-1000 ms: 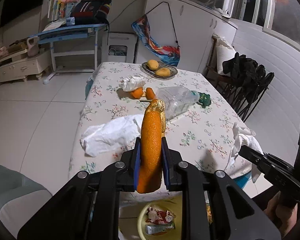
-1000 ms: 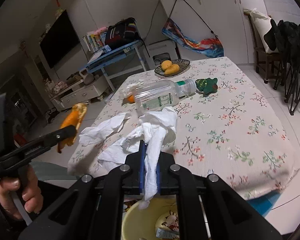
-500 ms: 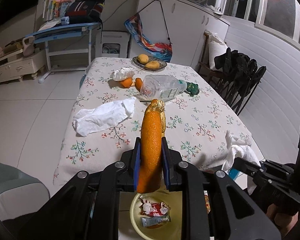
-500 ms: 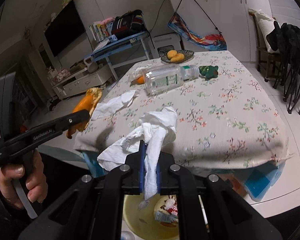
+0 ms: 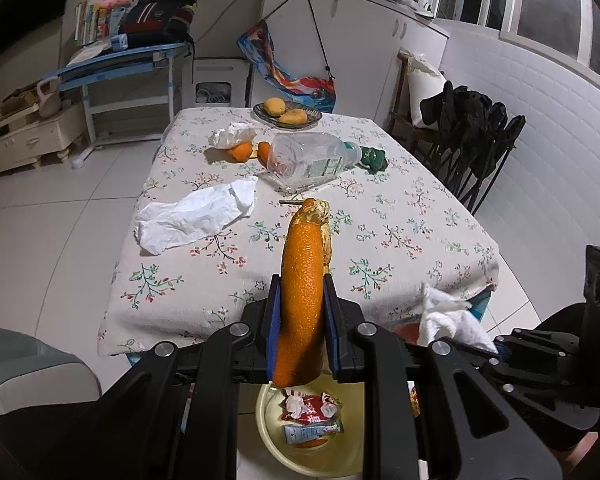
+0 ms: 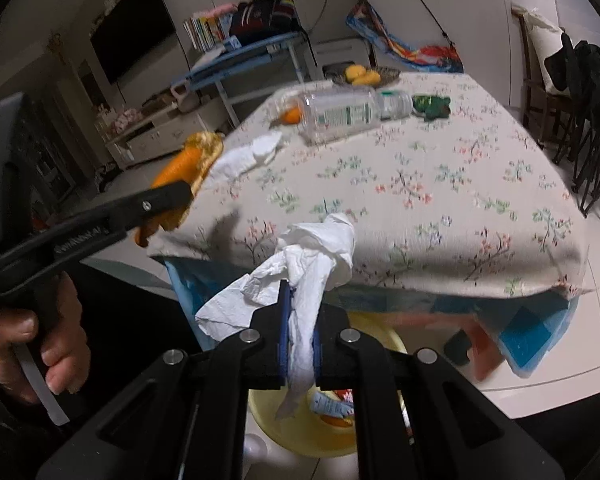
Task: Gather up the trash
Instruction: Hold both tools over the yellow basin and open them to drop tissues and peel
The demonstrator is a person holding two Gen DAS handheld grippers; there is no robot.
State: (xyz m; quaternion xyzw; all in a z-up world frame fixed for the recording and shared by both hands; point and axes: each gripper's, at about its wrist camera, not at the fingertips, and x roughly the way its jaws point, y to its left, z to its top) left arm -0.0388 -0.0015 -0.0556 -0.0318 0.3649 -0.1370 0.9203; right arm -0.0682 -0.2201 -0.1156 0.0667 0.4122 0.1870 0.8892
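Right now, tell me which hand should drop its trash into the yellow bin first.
Left, probably: its tool holds the orange peel strip directly above the round yellow bin; the right's white tissue hangs nearer the rim.

Both grippers are built of matte black plastic: the left gripper (image 5: 300,320) and right gripper (image 6: 300,328) carry blue-edged pads and silver screws (white lettering is printed along one arm).

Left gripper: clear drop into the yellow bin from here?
Probably yes. The left gripper, shut on the orange peel, sits right above the open yellow bin, with nothing between them; the wrappers inside leave room.
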